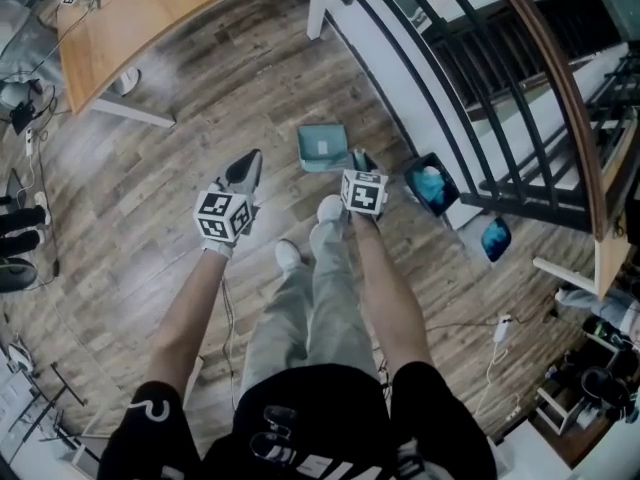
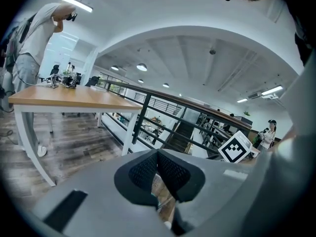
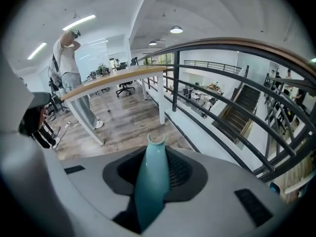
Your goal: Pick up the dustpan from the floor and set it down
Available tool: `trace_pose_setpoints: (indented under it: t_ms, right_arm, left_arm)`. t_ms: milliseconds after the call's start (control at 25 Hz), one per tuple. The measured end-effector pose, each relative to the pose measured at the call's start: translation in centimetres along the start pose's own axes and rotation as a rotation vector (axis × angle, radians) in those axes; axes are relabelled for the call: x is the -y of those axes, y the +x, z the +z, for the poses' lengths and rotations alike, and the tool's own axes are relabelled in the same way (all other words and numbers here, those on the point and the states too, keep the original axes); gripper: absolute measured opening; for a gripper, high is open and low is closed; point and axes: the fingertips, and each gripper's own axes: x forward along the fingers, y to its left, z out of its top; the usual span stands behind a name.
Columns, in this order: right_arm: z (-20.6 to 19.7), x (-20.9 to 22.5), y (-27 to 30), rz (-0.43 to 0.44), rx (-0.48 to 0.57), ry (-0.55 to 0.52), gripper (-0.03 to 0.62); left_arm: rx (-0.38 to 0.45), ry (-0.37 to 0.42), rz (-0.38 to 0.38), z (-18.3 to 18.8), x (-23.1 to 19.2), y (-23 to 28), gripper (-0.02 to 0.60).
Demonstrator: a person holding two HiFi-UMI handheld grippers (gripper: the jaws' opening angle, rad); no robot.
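On my right gripper [image 3: 156, 154] the fingers [image 3: 179, 172] are partly closed and pinch the teal handle of the dustpan [image 3: 149, 189]. The handle stands up between the two dark pads and its tip pokes out past them. In the head view that gripper [image 1: 358, 159] sits at the near right corner of the dustpan [image 1: 322, 145]. The pan lies over the floor [image 1: 150, 188] just beyond my shoes, near the foot of the railing [image 1: 520, 88]. I cannot tell whether it is clear of the boards or resting on them.

On my left gripper [image 2: 158, 154] the fingers [image 2: 144, 174] are pressed together at the tips, with nothing between them. In the head view it [image 1: 248, 164] hangs to the left of the dustpan, apart from it and pointing away from me.

I count one dustpan, two grippers, and two white shoes [image 1: 289, 256] under me, the right one nearer the pan. There is one wood-topped table [image 1: 150, 8] on white legs at the far left. One person [image 3: 69, 78] stands beside it in the right gripper view. Two things with blue in them [image 1: 432, 187] sit at the base of the railing to the right; I cannot make out what they are.
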Motion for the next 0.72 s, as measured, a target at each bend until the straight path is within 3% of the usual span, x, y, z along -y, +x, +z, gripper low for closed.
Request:
trace_pose_setpoints:
  t_ms: [320,720]
  right_arm:
    - [5.2,-1.6,-5.5,0.051,0.067,-0.06,0.091]
    - [14.3,-3.0,-14.6,0.089,0.187,-0.091,0.092]
  left_arm:
    - [0.042,-0.032,0.033,4.4,1.0,-3.3,-0.002]
    - [0.107,0.002,0.086,12.4,2.3,-7.7,-0.002]
